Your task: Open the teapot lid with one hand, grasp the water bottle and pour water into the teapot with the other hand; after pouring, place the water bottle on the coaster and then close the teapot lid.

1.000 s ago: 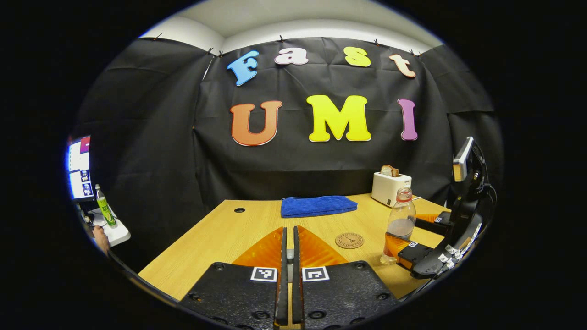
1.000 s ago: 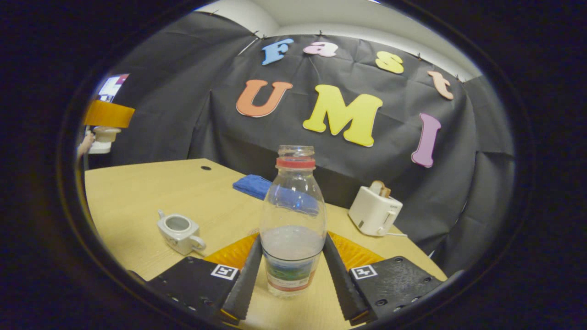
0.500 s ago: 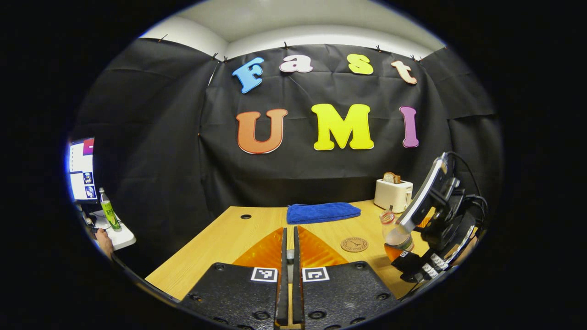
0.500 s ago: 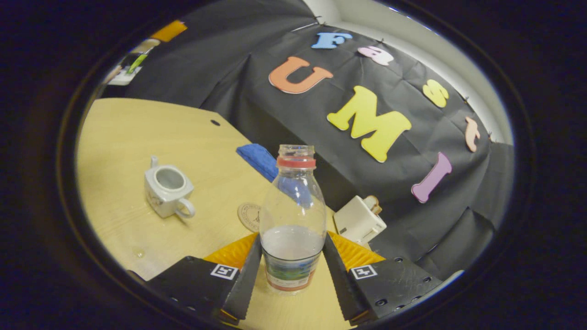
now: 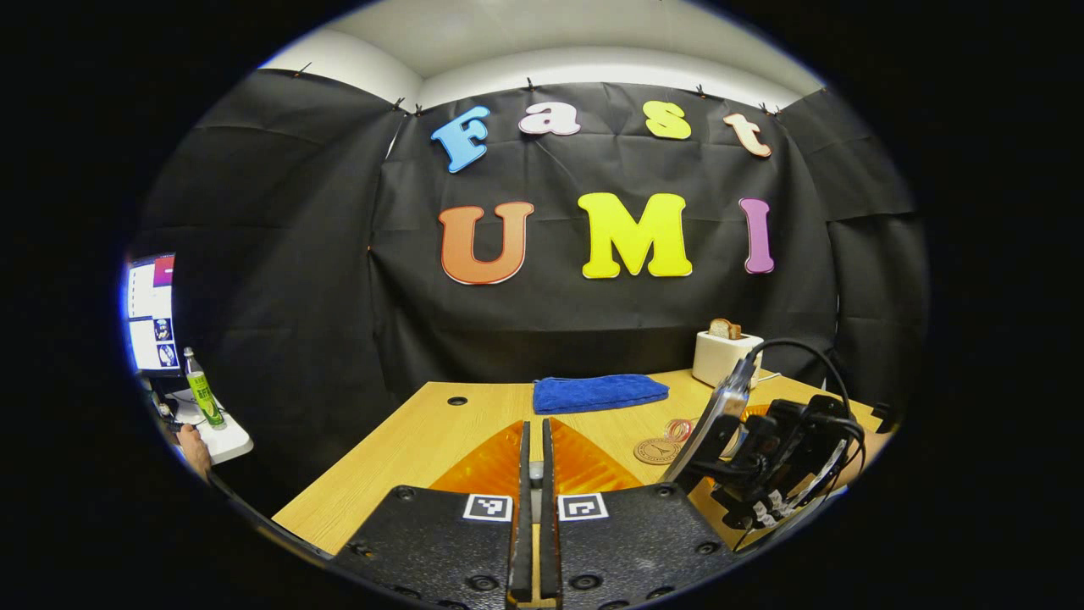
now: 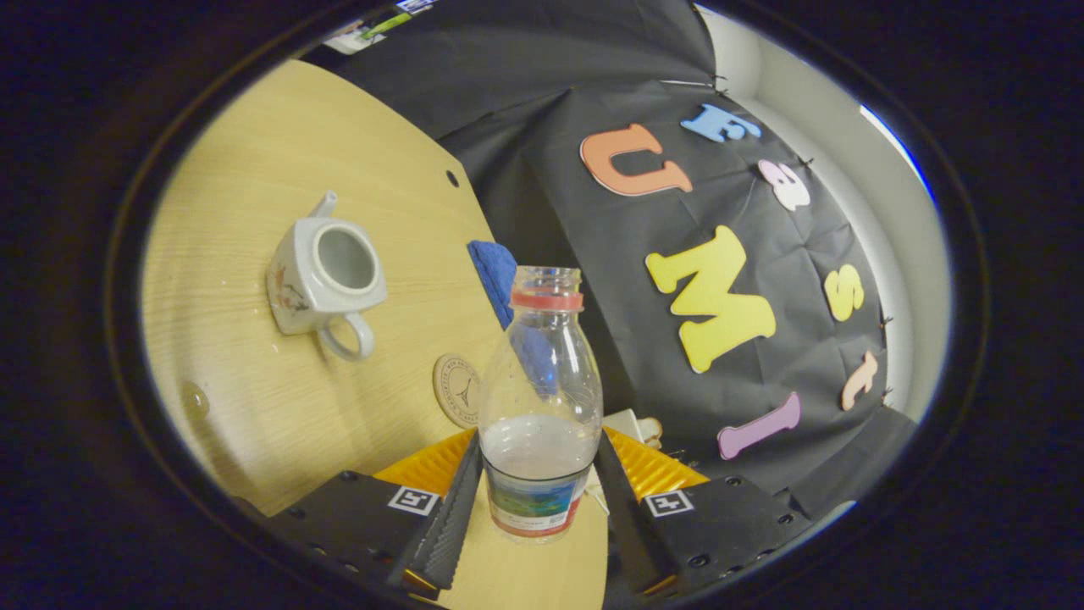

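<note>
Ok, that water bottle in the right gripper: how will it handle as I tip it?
Probably light: the water bottle looks under half full. Its thin clear wall may flex under the right gripper, whose fingers press on its lower part. With no cap on, water will likely shift toward the mouth and could spill before it reaches the teapot.

Both views over one table (image 5: 406, 440), coaster (image 6: 456, 390) shared.

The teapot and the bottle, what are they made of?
The teapot looks like glazed china: white, smooth, slightly shiny, with a small painted mark on its side. The bottle looks like clear plastic: you can see the water and the wall through it, though it could be glass.
</note>
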### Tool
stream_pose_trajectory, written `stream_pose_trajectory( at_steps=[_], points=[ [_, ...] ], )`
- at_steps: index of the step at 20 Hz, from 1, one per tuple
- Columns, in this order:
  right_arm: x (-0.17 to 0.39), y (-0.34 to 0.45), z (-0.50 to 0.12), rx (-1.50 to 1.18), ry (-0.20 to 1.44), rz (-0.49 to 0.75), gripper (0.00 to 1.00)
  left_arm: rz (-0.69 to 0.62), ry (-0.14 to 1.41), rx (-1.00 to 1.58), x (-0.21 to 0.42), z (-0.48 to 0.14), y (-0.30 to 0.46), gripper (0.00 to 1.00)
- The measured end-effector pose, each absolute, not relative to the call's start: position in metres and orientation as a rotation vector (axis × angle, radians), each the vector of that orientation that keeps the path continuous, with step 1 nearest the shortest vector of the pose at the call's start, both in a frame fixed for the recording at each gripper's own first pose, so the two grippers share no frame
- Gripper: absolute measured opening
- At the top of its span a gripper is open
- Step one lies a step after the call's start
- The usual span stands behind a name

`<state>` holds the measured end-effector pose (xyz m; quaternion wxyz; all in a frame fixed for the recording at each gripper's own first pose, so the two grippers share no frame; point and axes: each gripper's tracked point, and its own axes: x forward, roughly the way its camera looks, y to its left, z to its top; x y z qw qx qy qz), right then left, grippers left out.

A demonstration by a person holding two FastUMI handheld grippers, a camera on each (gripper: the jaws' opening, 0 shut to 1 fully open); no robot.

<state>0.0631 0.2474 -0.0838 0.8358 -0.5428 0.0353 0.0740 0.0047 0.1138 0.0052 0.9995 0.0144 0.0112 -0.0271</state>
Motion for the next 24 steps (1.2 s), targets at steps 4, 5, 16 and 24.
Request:
stream_pose_trajectory(
  at_steps=[4, 5, 16, 24],
  points=[
    [0.069, 0.246, -0.084, -1.270, 0.045, 0.121, 0.74, -0.055, 0.013, 0.028, 0.004, 0.007, 0.117, 0.06],
    [0.070, 0.250, -0.079, -1.303, 0.005, 0.110, 0.74, -0.051, 0.015, 0.027, 0.005, 0.008, 0.118, 0.06],
    [0.072, 0.274, -0.071, -1.647, -0.201, 0.084, 0.73, -0.048, 0.050, 0.019, 0.009, -0.003, 0.123, 0.06],
    [0.068, 0.283, -0.058, -1.760, -0.284, 0.046, 0.75, -0.052, 0.053, 0.020, 0.010, -0.005, 0.122, 0.06]
  ],
)
